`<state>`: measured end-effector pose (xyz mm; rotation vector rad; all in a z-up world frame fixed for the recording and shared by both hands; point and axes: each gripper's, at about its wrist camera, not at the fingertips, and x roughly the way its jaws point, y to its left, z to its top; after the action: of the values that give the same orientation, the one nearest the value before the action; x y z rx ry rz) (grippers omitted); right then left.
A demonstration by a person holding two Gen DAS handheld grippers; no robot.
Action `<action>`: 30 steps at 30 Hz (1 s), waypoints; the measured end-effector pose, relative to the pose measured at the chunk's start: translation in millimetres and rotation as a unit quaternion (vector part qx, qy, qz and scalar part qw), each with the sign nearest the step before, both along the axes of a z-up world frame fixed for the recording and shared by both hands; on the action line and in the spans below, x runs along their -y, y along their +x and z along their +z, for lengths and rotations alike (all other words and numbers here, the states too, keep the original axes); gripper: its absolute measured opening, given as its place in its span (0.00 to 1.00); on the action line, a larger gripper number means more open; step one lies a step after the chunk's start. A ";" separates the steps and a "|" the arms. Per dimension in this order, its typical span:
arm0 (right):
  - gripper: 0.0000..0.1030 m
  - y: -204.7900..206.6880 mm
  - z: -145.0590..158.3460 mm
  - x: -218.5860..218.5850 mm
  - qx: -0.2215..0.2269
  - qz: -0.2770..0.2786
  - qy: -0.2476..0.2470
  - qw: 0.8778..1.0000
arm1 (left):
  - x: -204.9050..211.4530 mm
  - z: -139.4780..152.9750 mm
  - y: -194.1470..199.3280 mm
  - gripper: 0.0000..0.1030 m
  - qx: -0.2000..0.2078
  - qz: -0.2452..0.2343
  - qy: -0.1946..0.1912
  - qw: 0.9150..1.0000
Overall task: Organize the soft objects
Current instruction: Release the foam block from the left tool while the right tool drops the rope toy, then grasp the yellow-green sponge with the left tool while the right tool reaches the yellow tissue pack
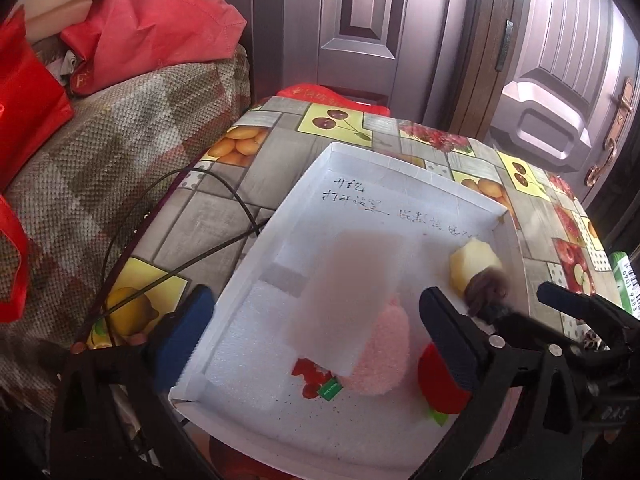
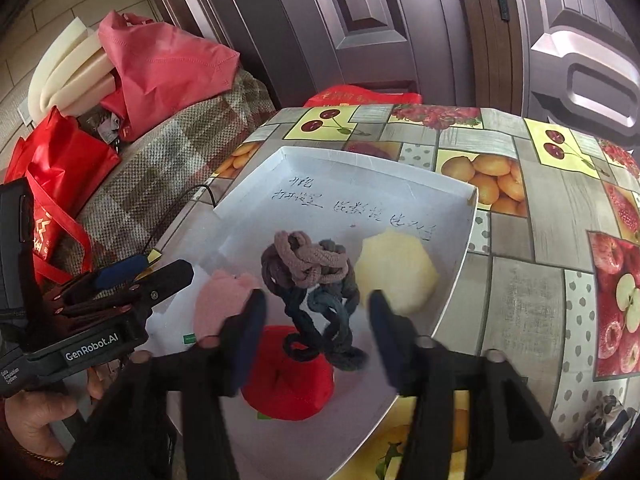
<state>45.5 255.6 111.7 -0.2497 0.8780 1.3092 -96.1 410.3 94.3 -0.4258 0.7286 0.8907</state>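
Fruit-print tablecloth (image 2: 516, 280), white tray (image 2: 460, 248), braided rope bundle (image 2: 312, 276) between wide-open right fingers (image 2: 252, 320), left fingers (image 1: 188, 328) open, empty.

Doors: dark purple-brown panelled doors (image 1: 356, 20) behind the counter's far edge, brass handle (image 1: 612, 136).
Wall: pale brick-patterned wall (image 2: 52, 0), far left.
Counter: fruit-print cloth (image 2: 520, 240).
Seat: checked woven cover (image 1: 120, 140) beside its left edge.
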 end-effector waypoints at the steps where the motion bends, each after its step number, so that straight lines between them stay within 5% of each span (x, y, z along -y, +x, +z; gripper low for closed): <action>1: 1.00 -2.8 -0.1 1.6 0.011 0.000 0.005 1.000 | -0.3 0.3 -1.8 1.00 0.003 0.003 0.002 1.000; 15: 1.00 -40.6 39.9 71.9 0.072 0.014 0.064 0.995 | 50.1 36.7 -42.4 1.00 0.049 0.001 0.030 0.998; 20: 1.00 -37.9 55.2 142.3 0.108 -0.051 0.100 0.988 | 80.8 38.8 -58.1 1.00 0.054 -0.009 0.017 0.998; 30: 1.00 -12.3 77.2 269.2 0.095 -0.186 0.159 0.965 | 135.3 57.4 -57.2 1.00 0.081 -0.071 0.028 0.994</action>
<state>33.3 -13.6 188.9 0.0432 0.5111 1.0347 -153.3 275.0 151.7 -0.3860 0.5761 0.7323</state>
